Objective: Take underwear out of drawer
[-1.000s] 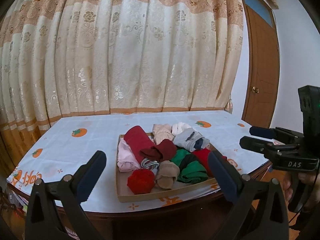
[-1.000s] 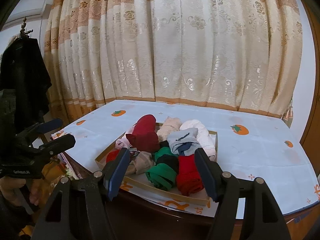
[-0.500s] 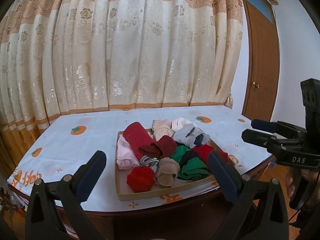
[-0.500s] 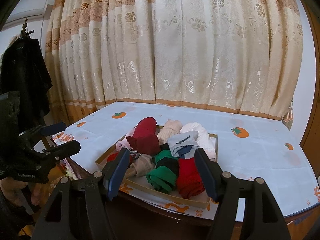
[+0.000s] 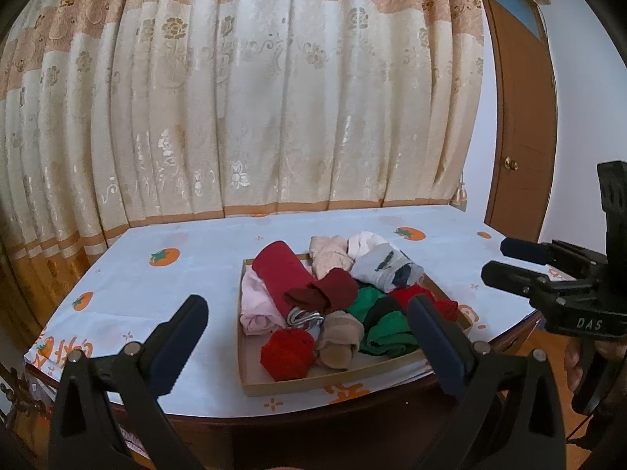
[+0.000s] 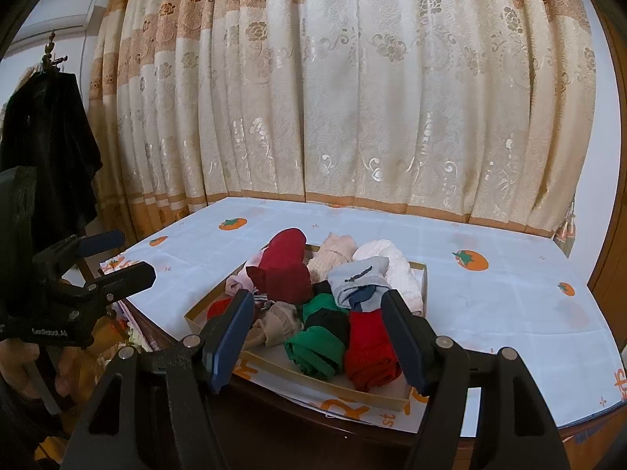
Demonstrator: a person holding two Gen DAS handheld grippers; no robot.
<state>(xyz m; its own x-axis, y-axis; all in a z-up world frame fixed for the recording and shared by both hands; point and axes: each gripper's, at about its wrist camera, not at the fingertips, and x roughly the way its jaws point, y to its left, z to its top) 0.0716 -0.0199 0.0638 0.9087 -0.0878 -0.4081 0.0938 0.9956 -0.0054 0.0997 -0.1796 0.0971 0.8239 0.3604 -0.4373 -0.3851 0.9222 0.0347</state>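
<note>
A shallow cardboard drawer tray [image 5: 313, 385] [image 6: 317, 380] sits near the table's front edge, filled with several rolled garments: dark red [image 5: 280, 270] [image 6: 288, 252], bright red [image 5: 288, 352] [image 6: 368, 348], green [image 5: 386, 333] [image 6: 313, 348], beige [image 5: 339, 337], pink [image 5: 254, 305], grey [image 5: 386, 268] [image 6: 358, 278], cream lace [image 6: 392, 262]. My left gripper [image 5: 307, 319] hovers open short of the tray, nothing between its fingers. My right gripper [image 6: 319, 313] is open too, in front of the tray and clear of the clothes. Each gripper shows at the edge of the other's view.
The table [image 5: 156, 286] has a white cloth with orange fruit prints. Patterned curtains [image 5: 274, 117] hang close behind it. A wooden door [image 5: 521, 137] stands at the right. A dark garment [image 6: 47, 149] hangs on a stand at the left. A hand [image 6: 23, 368] grips the left handle.
The left view has tilted slightly, so the tray sits a little lower in it. Both grippers stay open and in place; nothing in the tray has moved.
</note>
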